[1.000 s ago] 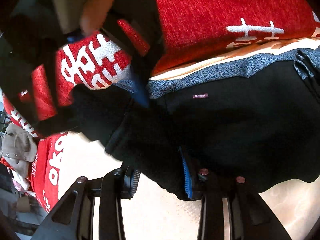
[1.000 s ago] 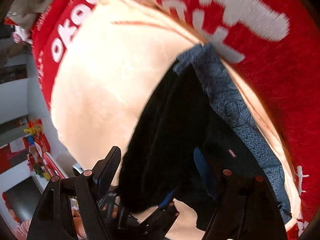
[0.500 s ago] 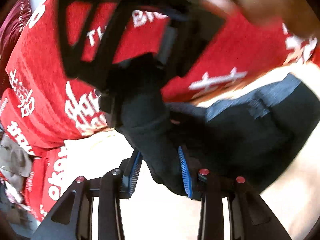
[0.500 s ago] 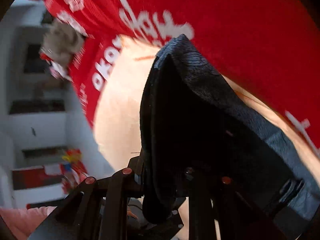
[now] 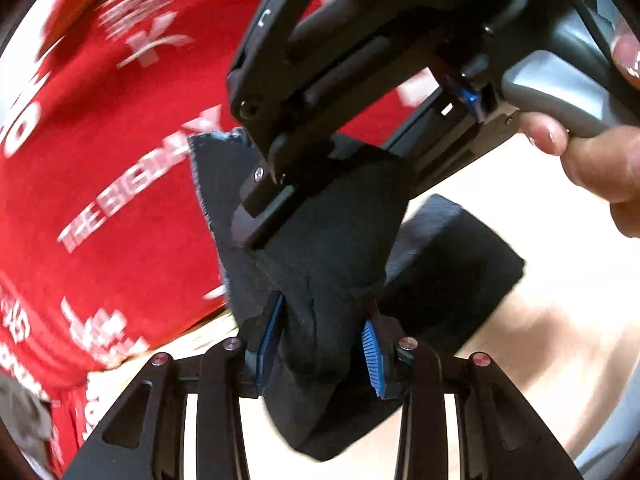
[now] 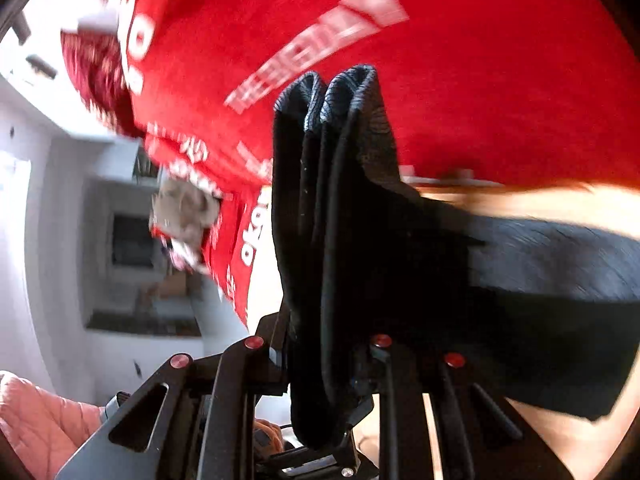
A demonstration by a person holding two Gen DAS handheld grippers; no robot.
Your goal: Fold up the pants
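The black pants (image 5: 336, 248) with a grey-blue waistband (image 6: 352, 92) are bunched and lifted off the cream surface (image 5: 540, 320). My left gripper (image 5: 320, 344) is shut on a thick fold of the pants between its blue pads (image 5: 370, 348). My right gripper (image 6: 324, 360) is shut on several stacked layers of the pants, which stand upright between its fingers. In the left wrist view the right gripper's body (image 5: 360, 60) sits just above and clamps the same cloth, held by a hand (image 5: 592, 160).
A red blanket with white lettering (image 5: 100, 160) covers the surface behind the pants and also shows in the right wrist view (image 6: 440, 60). A grey cloth lump (image 6: 184, 212) lies at its edge. White room walls and shelves (image 6: 60, 240) are at the left.
Both grippers have lifted the pants upward and drawn close together. The cloth now hangs bunched between them, off the surface. Both views have swung toward the red blanket.
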